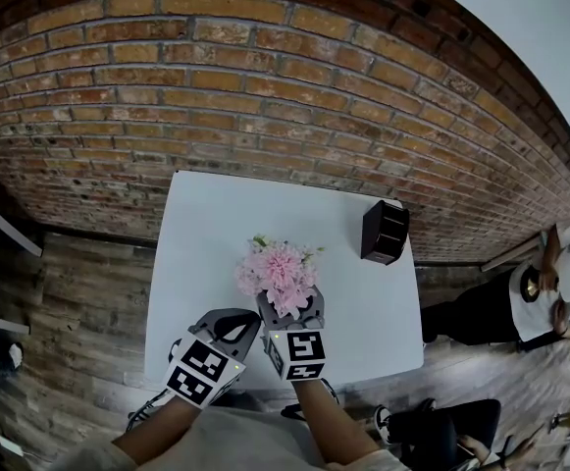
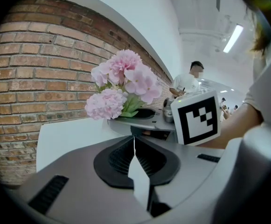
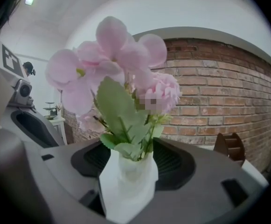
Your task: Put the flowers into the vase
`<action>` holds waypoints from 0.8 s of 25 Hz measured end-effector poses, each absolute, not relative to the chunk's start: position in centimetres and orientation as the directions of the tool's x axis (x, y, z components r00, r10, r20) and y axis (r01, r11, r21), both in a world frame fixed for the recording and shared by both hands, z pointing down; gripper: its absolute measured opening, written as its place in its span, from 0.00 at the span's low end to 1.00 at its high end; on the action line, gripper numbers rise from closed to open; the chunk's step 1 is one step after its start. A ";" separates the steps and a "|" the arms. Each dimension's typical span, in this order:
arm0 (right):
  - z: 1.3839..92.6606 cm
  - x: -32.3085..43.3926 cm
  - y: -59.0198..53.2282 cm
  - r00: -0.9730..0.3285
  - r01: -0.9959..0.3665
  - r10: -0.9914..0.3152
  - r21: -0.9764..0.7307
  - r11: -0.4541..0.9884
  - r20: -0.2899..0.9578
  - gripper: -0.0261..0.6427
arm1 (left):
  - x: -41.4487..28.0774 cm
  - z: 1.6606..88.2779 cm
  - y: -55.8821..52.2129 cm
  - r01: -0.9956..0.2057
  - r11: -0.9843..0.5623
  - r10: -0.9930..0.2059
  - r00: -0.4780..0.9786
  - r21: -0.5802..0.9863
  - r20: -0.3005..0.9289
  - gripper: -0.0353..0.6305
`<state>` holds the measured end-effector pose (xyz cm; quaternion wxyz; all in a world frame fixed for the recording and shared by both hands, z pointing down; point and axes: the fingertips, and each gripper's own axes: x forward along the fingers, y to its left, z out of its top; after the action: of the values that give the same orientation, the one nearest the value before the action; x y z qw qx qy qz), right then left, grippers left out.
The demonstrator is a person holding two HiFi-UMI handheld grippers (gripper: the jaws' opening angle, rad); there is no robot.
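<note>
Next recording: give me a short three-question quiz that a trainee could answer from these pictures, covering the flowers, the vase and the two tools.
1. True or false: the flowers already stand in the vase.
2. What stands between the jaws of the right tool? A) the vase with the flowers; B) a cup; C) nothing at all.
3. Fill in the blank: the jaws of the left tool stand ____ (together or apart), with nothing between them.

Key: 1 true; 2 A; 3 together.
</note>
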<state>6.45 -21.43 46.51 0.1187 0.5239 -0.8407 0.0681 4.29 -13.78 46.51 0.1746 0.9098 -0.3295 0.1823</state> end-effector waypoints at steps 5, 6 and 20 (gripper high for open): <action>46.8 6.6 -20.9 -0.421 -0.898 -0.863 0.006 0.440 0.279 0.44 | 4.3 46.4 -13.7 -0.665 -0.721 -0.539 0.715 0.195 0.446 0.07; 46.9 6.7 -20.8 -0.418 -0.900 -0.865 0.004 0.437 0.278 0.44 | 4.3 46.4 -13.7 -0.665 -0.721 -0.539 0.715 0.195 0.445 0.07; 48.3 9.7 -19.0 -0.315 -0.945 -0.899 -0.018 0.326 0.303 0.23 | 4.6 46.4 -13.1 -0.656 -0.729 -0.534 0.723 0.195 0.438 0.07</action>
<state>9.66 -18.96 48.30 0.1199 0.5726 -0.8053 0.0962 4.64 -13.10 46.43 0.1709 0.9124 -0.3261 0.1790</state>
